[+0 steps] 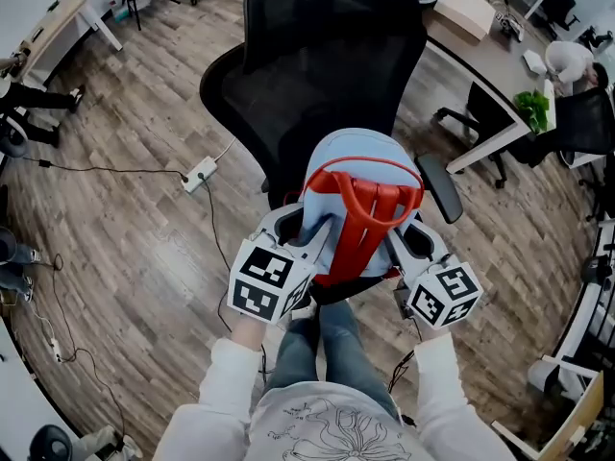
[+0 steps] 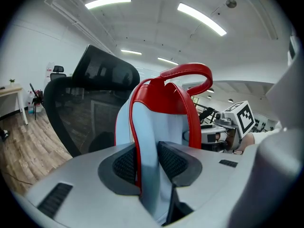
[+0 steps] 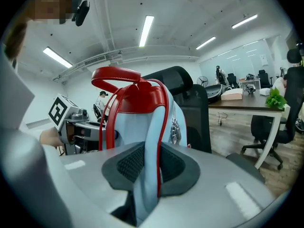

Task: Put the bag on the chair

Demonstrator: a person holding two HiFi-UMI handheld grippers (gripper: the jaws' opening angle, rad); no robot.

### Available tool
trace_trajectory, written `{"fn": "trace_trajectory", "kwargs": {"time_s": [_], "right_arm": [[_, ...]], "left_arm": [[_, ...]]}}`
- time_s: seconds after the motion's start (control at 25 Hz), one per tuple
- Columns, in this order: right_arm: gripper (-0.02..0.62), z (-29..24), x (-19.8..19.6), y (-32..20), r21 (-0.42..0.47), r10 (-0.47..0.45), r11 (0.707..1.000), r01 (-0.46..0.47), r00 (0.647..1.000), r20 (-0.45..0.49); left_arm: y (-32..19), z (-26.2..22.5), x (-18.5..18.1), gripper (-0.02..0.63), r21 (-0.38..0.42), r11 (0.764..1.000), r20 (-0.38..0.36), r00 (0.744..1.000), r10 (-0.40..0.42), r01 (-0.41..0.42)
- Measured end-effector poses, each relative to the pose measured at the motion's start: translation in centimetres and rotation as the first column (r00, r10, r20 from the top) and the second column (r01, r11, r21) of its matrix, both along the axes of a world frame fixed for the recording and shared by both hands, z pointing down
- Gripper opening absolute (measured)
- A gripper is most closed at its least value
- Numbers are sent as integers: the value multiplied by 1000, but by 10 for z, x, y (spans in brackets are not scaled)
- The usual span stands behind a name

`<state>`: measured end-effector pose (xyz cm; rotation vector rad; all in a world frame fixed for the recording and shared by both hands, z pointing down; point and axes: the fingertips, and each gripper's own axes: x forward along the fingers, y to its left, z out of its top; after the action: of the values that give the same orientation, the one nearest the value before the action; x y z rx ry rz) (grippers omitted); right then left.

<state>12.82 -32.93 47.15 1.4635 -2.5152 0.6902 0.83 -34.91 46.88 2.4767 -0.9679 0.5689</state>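
- Light-blue bag (image 1: pixel 357 152), red handle: centre of the head view, just below the black chair (image 1: pixel 317 56) backrest.
- My left gripper (image 2: pixel 147 161): clamped on one bag strap.
- My right gripper (image 3: pixel 148 166): clamped on the other strap.

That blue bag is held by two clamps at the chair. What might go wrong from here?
The left gripper and right gripper each pinch just one thin strap of the bag; a strap may slip and the bag swing. Set down upright on the chair, it might topple forward off the seat. It could also catch the armrest.
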Motion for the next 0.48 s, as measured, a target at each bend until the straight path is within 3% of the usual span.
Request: {"fn": "trace_trajectory", "kwargs": {"time_s": [0.48], "right_arm": [[86,90,19,-37,-124,-89,989,82,995,-50]], "left_arm": [[-27,92,17,127,-141,987,51,996,-67,73]]}}
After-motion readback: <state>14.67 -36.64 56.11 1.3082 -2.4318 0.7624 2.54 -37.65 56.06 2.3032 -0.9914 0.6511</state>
